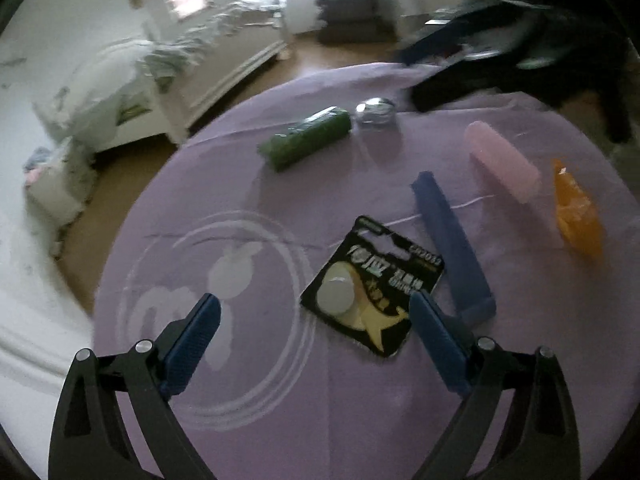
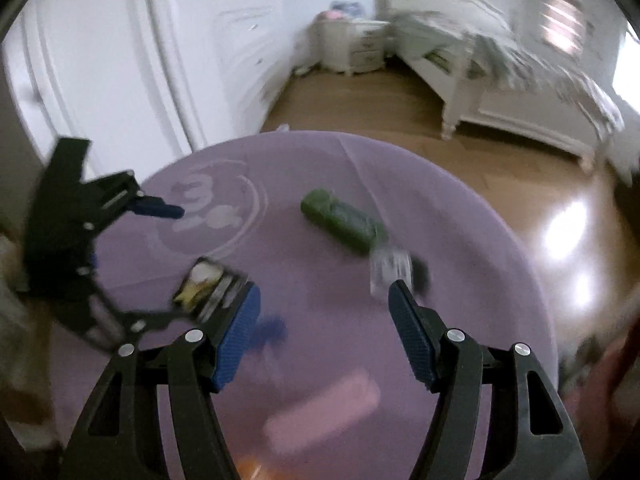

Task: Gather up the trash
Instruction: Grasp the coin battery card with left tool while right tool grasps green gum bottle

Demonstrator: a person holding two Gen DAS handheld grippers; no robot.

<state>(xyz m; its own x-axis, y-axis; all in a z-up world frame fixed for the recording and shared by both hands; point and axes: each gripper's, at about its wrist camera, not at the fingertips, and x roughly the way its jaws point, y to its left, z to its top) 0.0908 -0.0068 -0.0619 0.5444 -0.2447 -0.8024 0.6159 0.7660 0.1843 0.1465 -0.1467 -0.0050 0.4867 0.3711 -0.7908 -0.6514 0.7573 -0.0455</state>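
Note:
A round table with a purple cloth [image 1: 248, 184] holds the items. A black battery card [image 1: 374, 286] lies just ahead of my open left gripper [image 1: 316, 308], near its right finger. A blue clip [image 1: 452, 240], a pink case [image 1: 504, 158], an orange wrapper [image 1: 576, 212], a green roll [image 1: 306, 136] and a clear cup [image 1: 376, 112] lie farther on. My right gripper [image 2: 324, 292] is open and empty above the cloth [image 2: 320, 168]; it sees the card [image 2: 210, 286], the green roll [image 2: 342, 222], the cup [image 2: 390, 270], the pink case [image 2: 320, 416] and the left gripper [image 2: 120, 216].
A white bed [image 1: 168, 80] and nightstand [image 2: 360, 44] stand beyond the table on a wooden floor [image 2: 400, 100]. White wardrobe doors [image 2: 120, 60] are at the left in the right wrist view. Dark gear [image 1: 520, 60] hangs over the table's far right edge.

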